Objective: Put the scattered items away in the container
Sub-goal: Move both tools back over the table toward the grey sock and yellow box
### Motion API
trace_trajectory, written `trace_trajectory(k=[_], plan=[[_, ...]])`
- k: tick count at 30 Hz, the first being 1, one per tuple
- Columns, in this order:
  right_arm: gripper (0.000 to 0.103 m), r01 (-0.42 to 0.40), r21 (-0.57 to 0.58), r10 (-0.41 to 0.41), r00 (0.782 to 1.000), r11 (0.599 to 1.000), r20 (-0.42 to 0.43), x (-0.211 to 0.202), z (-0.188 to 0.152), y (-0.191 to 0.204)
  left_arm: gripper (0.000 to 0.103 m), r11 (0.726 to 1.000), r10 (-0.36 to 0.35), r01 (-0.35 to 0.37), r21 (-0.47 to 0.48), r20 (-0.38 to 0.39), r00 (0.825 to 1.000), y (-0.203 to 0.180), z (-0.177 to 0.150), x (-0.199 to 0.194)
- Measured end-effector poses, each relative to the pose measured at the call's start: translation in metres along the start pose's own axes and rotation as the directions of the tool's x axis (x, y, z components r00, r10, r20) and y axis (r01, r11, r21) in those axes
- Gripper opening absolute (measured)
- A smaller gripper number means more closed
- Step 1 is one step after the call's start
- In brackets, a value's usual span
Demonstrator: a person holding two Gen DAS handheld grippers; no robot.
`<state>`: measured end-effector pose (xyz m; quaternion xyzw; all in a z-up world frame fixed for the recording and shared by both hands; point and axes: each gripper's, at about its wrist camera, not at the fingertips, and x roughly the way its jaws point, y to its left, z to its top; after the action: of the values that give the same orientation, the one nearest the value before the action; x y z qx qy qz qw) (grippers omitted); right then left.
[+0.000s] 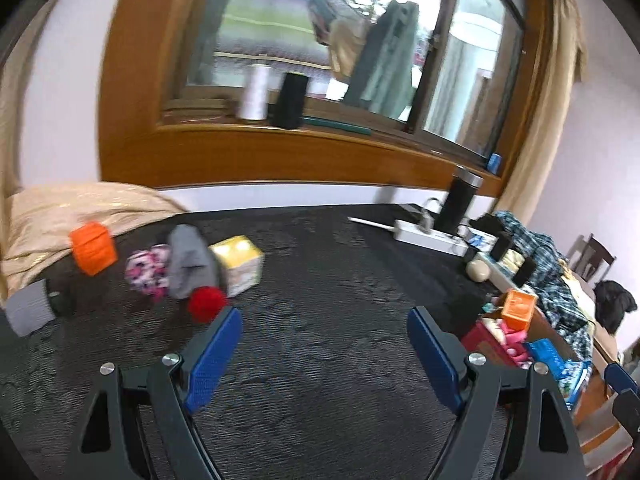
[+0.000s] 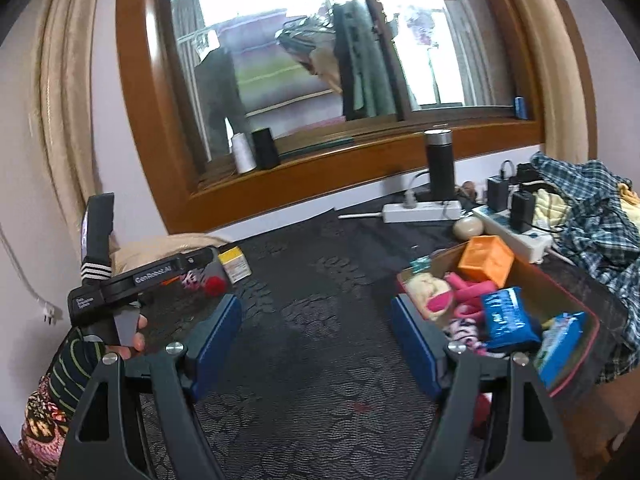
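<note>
On the dark mat, at the left in the left wrist view, lie an orange box, a pink patterned cloth, a grey sock, a yellow box, a red pompom and a grey folded item. My left gripper is open and empty, just right of the pompom. The cardboard container at the right holds an orange box, a blue packet, pink items and more. My right gripper is open and empty, left of the container. The left gripper's body shows in the right wrist view.
White power strips with plugs, a black flask and a beige egg-shaped object stand at the back. A plaid cloth pile lies at the right. A beige curtain heap lies at the back left. Thread spools sit on the windowsill.
</note>
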<state>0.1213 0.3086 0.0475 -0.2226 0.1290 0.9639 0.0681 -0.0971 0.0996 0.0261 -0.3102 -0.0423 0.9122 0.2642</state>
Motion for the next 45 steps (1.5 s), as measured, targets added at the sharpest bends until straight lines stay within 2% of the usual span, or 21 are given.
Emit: trace_trajectory(k=[4,10,15,24,28,34,38,40,43,45], plan=[[0.080,-0.034,-0.019,0.033,0.999,0.999,-0.041,0.015,-0.002,0.018,0.086,0.998,0.041,-0.041,-0.048,0.001,0.999,0.034,-0.002,-0.009],[0.080,-0.078,-0.044,0.073,0.993,0.996,-0.094,0.039,-0.006,0.044,0.086,0.993,0.106,-0.106,-0.052,0.000,0.994,0.073,-0.008,-0.025],[0.080,-0.095,-0.067,0.085,0.987,0.993,-0.136,0.060,-0.010,0.062,0.086,0.984,0.148,-0.148,-0.102,-0.012,0.989,0.112,-0.019,-0.034],[0.080,-0.132,-0.083,0.113,0.973,0.988,-0.203,0.094,-0.019,0.083,0.086,0.940,0.248,-0.240,-0.241,0.003,0.969,0.178,-0.025,-0.047],[0.080,-0.136,-0.090,0.112,0.966,0.987,-0.234,0.114,-0.022,0.090,0.087,0.917,0.273,-0.265,-0.299,-0.014,0.962,0.204,-0.029,-0.048],[0.080,-0.165,-0.073,0.139,0.952,0.984,-0.272,0.137,-0.027,0.093,0.086,0.874,0.353,-0.335,-0.351,-0.014,0.936,0.240,-0.029,-0.063],[0.080,-0.183,-0.063,0.157,0.944,0.981,-0.290,0.150,-0.033,0.093,0.086,0.848,0.430,-0.416,-0.328,-0.031,0.902,0.262,-0.030,-0.064],[0.080,-0.198,-0.046,0.172,0.929,0.979,-0.327,0.164,-0.036,0.094,0.086,0.835,0.439,-0.427,-0.348,-0.049,0.897,0.274,-0.032,-0.059],[0.080,-0.214,-0.035,0.189,0.919,0.976,-0.347,0.174,-0.038,0.095,0.086,0.836,0.451,-0.443,-0.324,-0.056,0.891,0.283,-0.030,-0.043],[0.080,-0.217,-0.032,0.193,0.918,0.976,-0.346,0.178,-0.039,0.093,0.086,0.833,0.476,-0.475,-0.284,-0.071,0.877,0.286,-0.026,-0.029]])
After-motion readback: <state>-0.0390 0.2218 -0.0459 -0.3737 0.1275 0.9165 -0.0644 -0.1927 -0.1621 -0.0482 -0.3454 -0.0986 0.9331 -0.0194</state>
